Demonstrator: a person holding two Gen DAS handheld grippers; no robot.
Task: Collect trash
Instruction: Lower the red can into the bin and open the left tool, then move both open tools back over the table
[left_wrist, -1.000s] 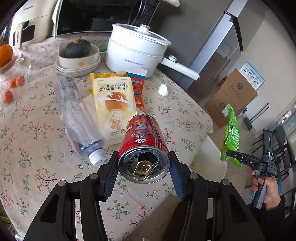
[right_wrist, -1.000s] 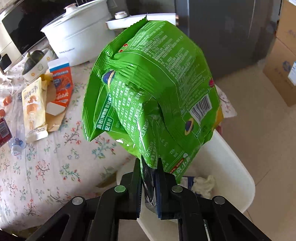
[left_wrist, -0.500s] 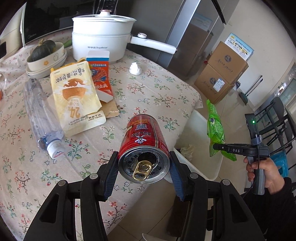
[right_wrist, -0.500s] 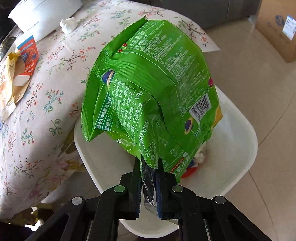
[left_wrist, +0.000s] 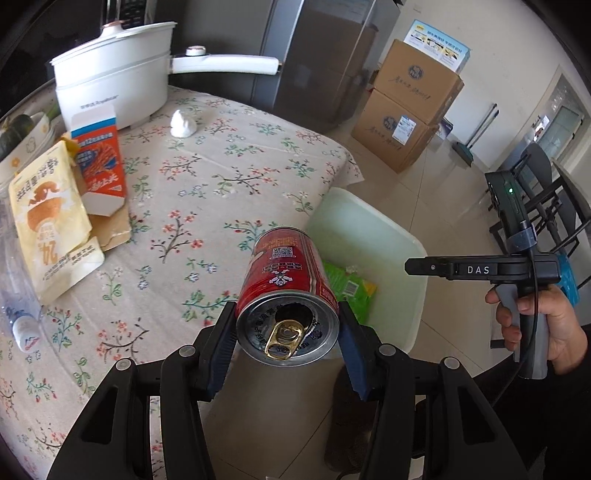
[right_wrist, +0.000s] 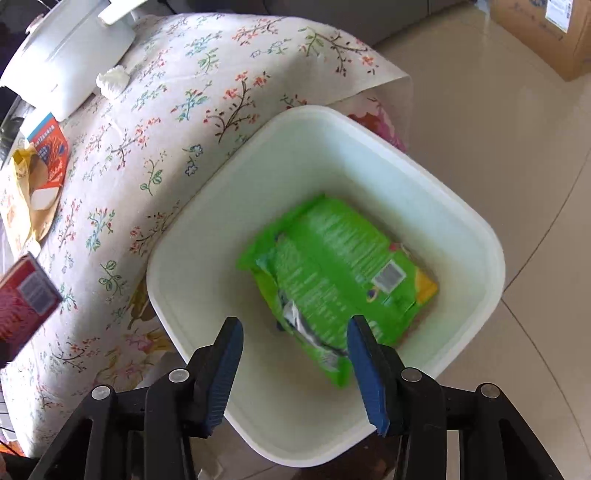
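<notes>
Over the white bin (right_wrist: 476, 236) beside the table, the right gripper (right_wrist: 295, 354) hangs with its jaws just sprung apart and nothing between them; the green snack bag (right_wrist: 343, 273) lies inside the bin below, let go so that it fell in. The left gripper (left_wrist: 288, 343) is clenched on a red drink can (left_wrist: 284, 280), pads pressing its sides near the opened top, the can tipped forward and poised near the table's edge, probably so it can go into the same bin next. More rubbish waits on the flowered tablecloth (left_wrist: 221, 177): a yellow pouch (left_wrist: 48, 221), an orange carton (left_wrist: 99, 162), a clear plastic bottle (left_wrist: 22, 317) and a crumpled white tissue (left_wrist: 183, 123). A white pot (left_wrist: 110, 81) with a long handle stands at the table's far side. Beyond, on a pale tiled floor (left_wrist: 436, 184), cardboard boxes (left_wrist: 406, 107) are stacked near a dark cabinet, and black chairs stand to the right.
</notes>
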